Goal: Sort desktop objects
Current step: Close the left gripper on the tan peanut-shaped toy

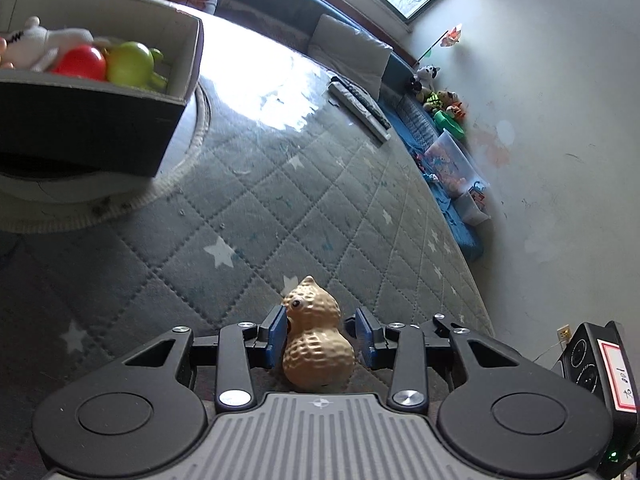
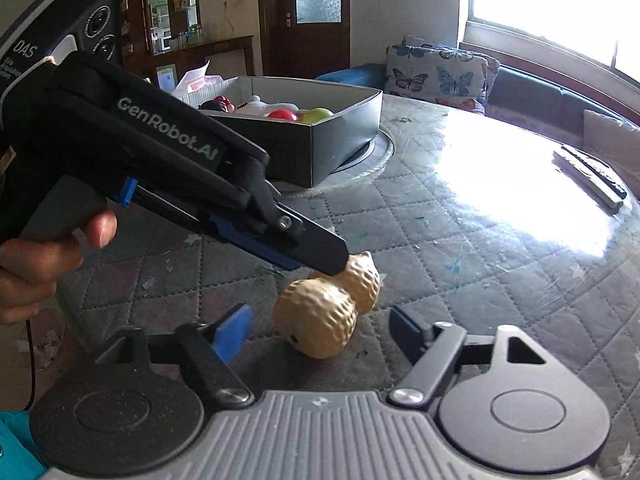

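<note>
Tan peanut toy (image 1: pixel 316 340) | between left gripper (image 1: pixel 320 336) jaws, gripped | right gripper (image 2: pixel 320 330) jaws straddle it, untouching

A tan, dimple-textured peanut toy (image 1: pixel 316 344) lies on the grey quilted surface (image 1: pixel 248 208) with white stars. The dark grey box (image 2: pixel 320 148) holds a red ball (image 1: pixel 80 63), a green toy (image 1: pixel 130 63) and, seemingly, a white plush (image 1: pixel 44 42). Tongs' pads (image 2: pixel 232 334) are blue.

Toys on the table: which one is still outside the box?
The tan peanut-shaped toy, lying on the quilted table cover between the left gripper fingers. The red ball, green toy and white plush all sit inside the grey box.
</note>
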